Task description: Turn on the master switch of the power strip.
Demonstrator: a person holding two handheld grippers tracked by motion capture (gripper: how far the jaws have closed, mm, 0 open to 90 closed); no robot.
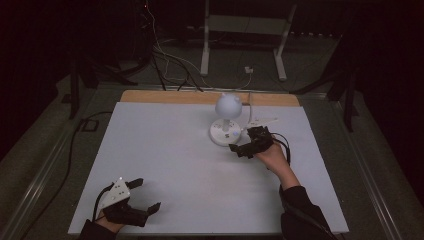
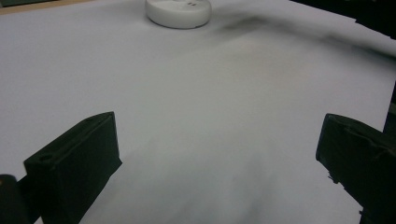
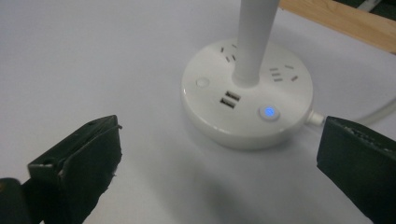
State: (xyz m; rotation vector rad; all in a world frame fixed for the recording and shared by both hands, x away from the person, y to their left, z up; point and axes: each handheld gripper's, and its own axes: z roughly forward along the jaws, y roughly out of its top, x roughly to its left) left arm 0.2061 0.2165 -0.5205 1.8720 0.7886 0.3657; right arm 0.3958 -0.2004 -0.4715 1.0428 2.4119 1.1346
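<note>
Just ahead of my right gripper (image 3: pixel 219 163) stands the white lamp base (image 3: pixel 246 95), blue button (image 3: pixel 268 112) lit, jaws spread wide and touching nothing. Well apart, my left gripper (image 2: pixel 217 158) rests gaping over the bare white table (image 1: pixel 165 150).

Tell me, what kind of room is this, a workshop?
Probably a lab or recording studio. A white table holds one lamp, a person wears a gripper on each hand, and loose cables and a metal stand sit on the dark floor behind.
</note>
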